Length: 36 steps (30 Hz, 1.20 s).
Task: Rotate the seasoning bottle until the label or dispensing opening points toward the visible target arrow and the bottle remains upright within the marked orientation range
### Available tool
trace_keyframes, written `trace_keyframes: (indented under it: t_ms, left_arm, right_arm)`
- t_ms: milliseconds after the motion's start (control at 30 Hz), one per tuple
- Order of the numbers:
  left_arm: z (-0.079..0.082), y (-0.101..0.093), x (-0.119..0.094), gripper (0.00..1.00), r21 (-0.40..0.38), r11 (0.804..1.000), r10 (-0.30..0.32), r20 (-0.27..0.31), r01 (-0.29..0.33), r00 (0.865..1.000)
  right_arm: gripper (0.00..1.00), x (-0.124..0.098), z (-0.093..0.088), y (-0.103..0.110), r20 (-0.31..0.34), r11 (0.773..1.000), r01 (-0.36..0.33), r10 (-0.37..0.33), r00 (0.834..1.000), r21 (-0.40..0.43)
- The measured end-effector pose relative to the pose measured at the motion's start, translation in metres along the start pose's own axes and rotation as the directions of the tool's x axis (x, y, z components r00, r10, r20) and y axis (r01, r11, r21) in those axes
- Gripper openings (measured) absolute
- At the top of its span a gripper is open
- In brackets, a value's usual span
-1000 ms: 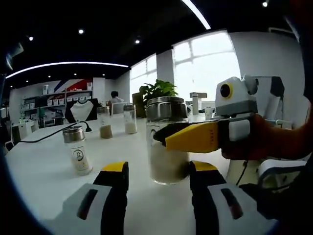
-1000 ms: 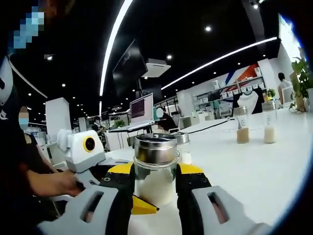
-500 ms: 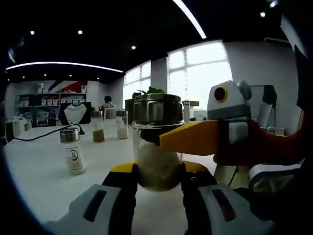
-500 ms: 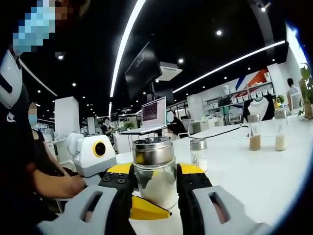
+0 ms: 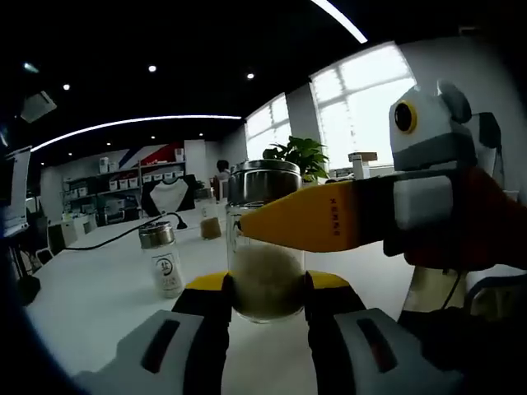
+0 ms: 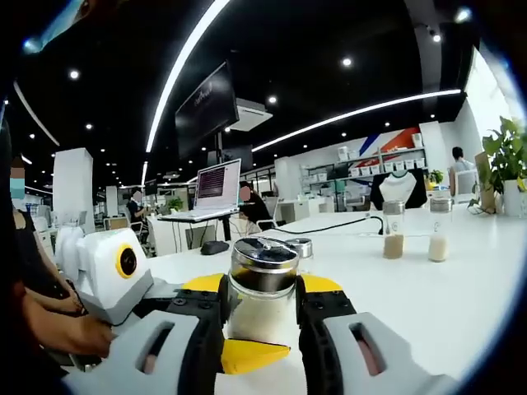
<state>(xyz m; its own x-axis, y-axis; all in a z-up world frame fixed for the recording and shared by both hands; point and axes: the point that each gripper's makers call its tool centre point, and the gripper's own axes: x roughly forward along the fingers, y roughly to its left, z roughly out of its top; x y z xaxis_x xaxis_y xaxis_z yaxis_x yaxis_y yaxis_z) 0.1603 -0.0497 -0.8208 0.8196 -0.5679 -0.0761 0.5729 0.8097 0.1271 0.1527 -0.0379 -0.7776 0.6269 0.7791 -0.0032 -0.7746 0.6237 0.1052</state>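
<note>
Two grippers clamp the clear glass seasoning bottle with a steel cap (image 5: 265, 239): the left gripper (image 5: 265, 300) low, the right gripper (image 6: 260, 311) around its body. Uneven twisting between these closed fingers could tip it on the white worktop (image 5: 99, 288), spilling powder.

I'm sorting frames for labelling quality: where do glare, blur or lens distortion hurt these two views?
Left gripper view: the windows blow out white, and the right gripper crossing the seasoning bottle is soft. Right gripper view: fisheye bends the ceiling light strips; the far bottles are small but legible.
</note>
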Motion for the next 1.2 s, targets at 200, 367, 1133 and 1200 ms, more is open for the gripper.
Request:
trace_keyframes:
  t_ms: [200,367,1133,1200]
  left_arm:
    - [0.001,-0.004,0.0,0.37,0.015,0.994,-0.108,0.0,0.108,0.994]
    - [0.01,-0.013,0.002,0.38,-0.035,0.978,-0.205,0.034,0.207,0.978]
    - [-0.009,0.001,0.023,0.38,0.028,1.0,-0.011,-0.106,0.014,0.994]
    - [-0.009,-0.001,0.022,0.38,0.003,0.999,-0.045,-0.085,0.046,0.995]
  right_arm:
    - [0.3,-0.002,0.002,-0.002,0.011,0.997,-0.07,0.069,0.998,0.029]
    - [0.3,-0.007,0.011,0.003,0.042,0.976,-0.202,0.2,0.979,0.075]
    - [0.33,0.009,0.001,-0.006,-0.011,0.998,-0.061,0.061,0.998,-0.005]
    - [0.32,0.008,0.001,-0.008,-0.012,0.998,-0.069,0.069,0.998,-0.01]
